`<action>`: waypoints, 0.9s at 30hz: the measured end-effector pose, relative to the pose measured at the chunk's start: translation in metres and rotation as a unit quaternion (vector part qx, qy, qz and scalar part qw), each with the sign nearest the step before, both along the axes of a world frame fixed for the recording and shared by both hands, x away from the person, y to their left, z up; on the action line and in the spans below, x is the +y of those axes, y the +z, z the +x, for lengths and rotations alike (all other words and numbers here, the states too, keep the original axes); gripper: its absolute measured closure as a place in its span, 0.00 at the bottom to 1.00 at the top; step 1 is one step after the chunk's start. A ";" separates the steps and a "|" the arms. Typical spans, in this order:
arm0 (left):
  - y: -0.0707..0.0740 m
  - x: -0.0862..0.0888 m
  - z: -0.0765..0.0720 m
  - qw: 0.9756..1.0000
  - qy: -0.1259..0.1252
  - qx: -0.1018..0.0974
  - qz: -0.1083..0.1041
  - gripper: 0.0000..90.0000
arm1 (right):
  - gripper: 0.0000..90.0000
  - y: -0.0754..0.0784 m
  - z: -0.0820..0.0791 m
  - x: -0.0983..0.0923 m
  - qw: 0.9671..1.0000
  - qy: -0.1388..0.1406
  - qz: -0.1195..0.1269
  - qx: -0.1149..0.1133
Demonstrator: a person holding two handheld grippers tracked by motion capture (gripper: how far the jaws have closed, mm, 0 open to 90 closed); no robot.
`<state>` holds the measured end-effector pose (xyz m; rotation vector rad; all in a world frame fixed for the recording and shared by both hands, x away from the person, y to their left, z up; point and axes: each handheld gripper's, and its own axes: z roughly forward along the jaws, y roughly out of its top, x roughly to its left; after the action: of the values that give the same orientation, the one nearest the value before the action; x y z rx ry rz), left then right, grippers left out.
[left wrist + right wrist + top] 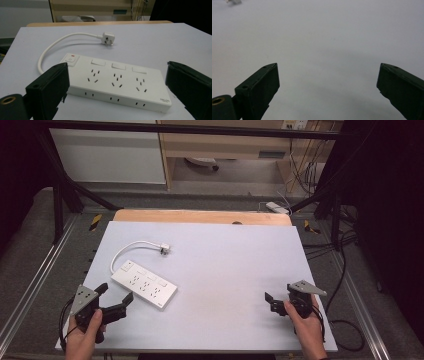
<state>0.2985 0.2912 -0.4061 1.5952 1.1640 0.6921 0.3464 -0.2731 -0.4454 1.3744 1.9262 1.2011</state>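
Two wide-spread grippers, left gripper near white power strip.

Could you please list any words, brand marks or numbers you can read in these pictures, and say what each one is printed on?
Small grey brand mark on the front corner of the white power strip: too small and blurred to read.
Greenish label plate on the wooden furniture behind the table: blurred, unreadable.
No legible text elsewhere.
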 end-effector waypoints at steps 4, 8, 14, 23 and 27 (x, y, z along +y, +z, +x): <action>0.001 0.001 0.000 1.000 0.000 -0.002 0.001 0.06 | 0.05 0.003 -0.004 -0.001 1.000 0.004 0.007 -0.024; 0.000 0.002 0.000 1.000 0.005 0.003 0.000 0.06 | 0.06 0.004 -0.004 -0.001 1.000 0.007 0.012 -0.027; 0.000 0.005 0.001 1.000 0.007 0.003 -0.004 0.06 | 0.06 0.008 -0.005 0.001 0.999 0.017 0.025 -0.041; 0.000 0.004 0.000 1.000 0.005 0.002 0.004 0.06 | 0.05 0.014 -0.009 0.003 0.997 0.027 0.041 -0.056; 0.000 0.005 0.000 1.000 0.009 0.002 -0.002 0.06 | 0.04 0.018 -0.009 0.005 0.996 0.035 0.048 -0.063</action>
<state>0.2988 0.2962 -0.4059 1.5855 1.1824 0.6987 0.3371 -0.2681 -0.4276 1.2546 1.8640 1.3951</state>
